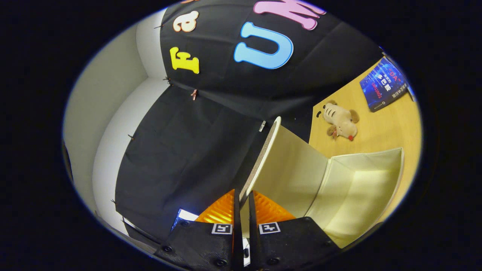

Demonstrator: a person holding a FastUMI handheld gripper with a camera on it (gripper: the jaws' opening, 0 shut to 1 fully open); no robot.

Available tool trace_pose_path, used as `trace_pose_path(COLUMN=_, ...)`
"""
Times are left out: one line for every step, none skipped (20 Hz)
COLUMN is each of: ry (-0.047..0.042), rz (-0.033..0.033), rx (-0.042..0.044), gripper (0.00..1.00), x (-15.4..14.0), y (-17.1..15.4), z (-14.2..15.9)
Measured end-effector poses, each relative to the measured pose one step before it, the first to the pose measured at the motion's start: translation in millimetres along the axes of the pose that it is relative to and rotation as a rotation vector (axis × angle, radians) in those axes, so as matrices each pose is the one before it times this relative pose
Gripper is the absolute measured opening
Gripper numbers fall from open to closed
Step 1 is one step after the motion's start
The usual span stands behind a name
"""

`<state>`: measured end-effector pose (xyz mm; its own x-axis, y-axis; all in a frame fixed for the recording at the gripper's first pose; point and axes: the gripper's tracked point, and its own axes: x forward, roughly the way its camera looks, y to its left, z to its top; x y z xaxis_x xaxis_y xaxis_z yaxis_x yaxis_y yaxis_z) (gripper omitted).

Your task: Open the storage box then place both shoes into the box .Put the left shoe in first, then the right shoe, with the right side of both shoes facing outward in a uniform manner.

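The storage box (361, 188) stands open on the wooden table, its pale inside bare as far as I can see. Its lid (263, 154) is swung up and runs from between my fingers away toward the booth wall. My gripper (241, 210) is shut on the lid's near edge, one finger (220, 212) on each face of it. The view is tilted, so the table slopes off to the right of the fingers.
A small plush toy animal (340, 120) lies on the wooden table (380, 131) beyond the box. A blue book (384, 84) lies farther back on the table. Black cloth and a white wall (109, 113) stand beyond the lid.
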<state>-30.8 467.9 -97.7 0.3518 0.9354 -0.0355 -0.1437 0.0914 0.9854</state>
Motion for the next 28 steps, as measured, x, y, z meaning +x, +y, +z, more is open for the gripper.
trace_pose_path(ry=0.00569, rz=-0.00269, rx=-0.01509, gripper=0.12, x=10.7, y=2.45, z=-2.73)
trace_pose_path(ry=0.00466, rz=-0.00215, rx=-0.00774, gripper=0.11, x=9.13, y=0.42, z=-3.5)
trace_pose_path(ry=0.01029, rz=0.00015, rx=-0.00226, gripper=0.13, x=7.28, y=-0.41, z=-1.91)
trace_pose_path(ry=0.00977, rz=-0.00073, rx=0.00097, gripper=0.12, x=5.66, y=-0.8, z=-4.46)
trace_pose_path(ry=0.0082, rz=-0.00157, rx=0.00451, gripper=0.12, x=5.42, y=0.27, z=-0.74)
trace_pose_path(ry=0.00005, rz=0.00241, rx=-0.00421, gripper=0.12, x=9.91, y=0.11, z=-4.41)
trace_pose_path(ry=0.00222, rz=-0.0026, rx=-0.00749, gripper=0.16, x=-3.67, y=-2.09, z=2.94)
trace_pose_path(ry=-0.0033, rz=-0.01977, rx=-0.00889, gripper=0.16, x=5.74, y=-6.13, z=1.81)
trace_pose_path(ry=-0.0016, rz=-0.01747, rx=-0.00094, gripper=0.34, x=1.67, y=-5.44, z=2.59)
trace_pose_path(ry=-0.00095, rz=-0.01063, rx=0.00405, gripper=0.42, x=0.34, y=-2.77, z=0.98)
trace_pose_path(ry=-0.00091, rz=-0.00656, rx=0.00361, gripper=0.51, x=0.01, y=-2.63, z=1.21)
trace_pose_path(ry=-0.00211, rz=-0.00498, rx=-0.00055, gripper=0.63, x=-0.82, y=-1.34, z=1.38)
trace_pose_path(ry=-0.00418, rz=-0.0107, rx=-0.00417, gripper=0.74, x=-0.8, y=-2.83, z=1.26)
trace_pose_path(ry=-0.00607, rz=-0.0152, rx=-0.00709, gripper=0.75, x=-0.03, y=-3.42, z=3.2)
trace_pose_path(ry=-0.00358, rz=-0.01313, rx=-0.00678, gripper=0.82, x=-1.86, y=-4.4, z=1.57)
trace_pose_path(ry=-0.00534, rz=-0.01202, rx=-0.00327, gripper=0.83, x=-2.09, y=-2.85, z=0.21)
trace_pose_path(ry=-0.00515, rz=-0.00947, rx=-0.00159, gripper=0.84, x=-3.25, y=-2.05, z=1.04)
trace_pose_path(ry=-0.00628, rz=-0.0136, rx=-0.00388, gripper=0.84, x=-5.02, y=-3.97, z=1.9)
trace_pose_path(ry=-0.01176, rz=-0.01419, rx=-0.01485, gripper=0.84, x=-5.77, y=-3.78, z=2.69)
trace_pose_path(ry=-0.01393, rz=-0.00988, rx=-0.02115, gripper=0.84, x=-7.2, y=-1.92, z=2.89)
trace_pose_path(ry=-0.01149, rz=-0.02079, rx=-0.02386, gripper=0.84, x=-8.54, y=-3.95, z=3.29)
trace_pose_path(ry=-0.00966, rz=-0.02978, rx=-0.02333, gripper=0.84, x=-10.51, y=-6.74, z=2.59)
trace_pose_path(ry=-0.01073, rz=-0.04001, rx=-0.02645, gripper=0.84, x=-10.59, y=-10.3, z=4.05)
trace_pose_path(ry=-0.0101, rz=-0.04851, rx=-0.03511, gripper=0.84, x=-11.52, y=-12.77, z=3.09)
trace_pose_path(ry=-0.01151, rz=-0.05164, rx=-0.03894, gripper=0.85, x=-13.27, y=-14.74, z=2.3)
trace_pose_path(ry=-0.00887, rz=-0.05216, rx=-0.03577, gripper=0.86, x=-14.32, y=-15.91, z=0.9)
trace_pose_path(ry=-0.00234, rz=-0.04748, rx=-0.01754, gripper=0.88, x=-13.64, y=-15.78, z=1.43)
trace_pose_path(ry=0.00622, rz=-0.04405, rx=-0.0052, gripper=0.89, x=-13.53, y=-16.4, z=-0.52)
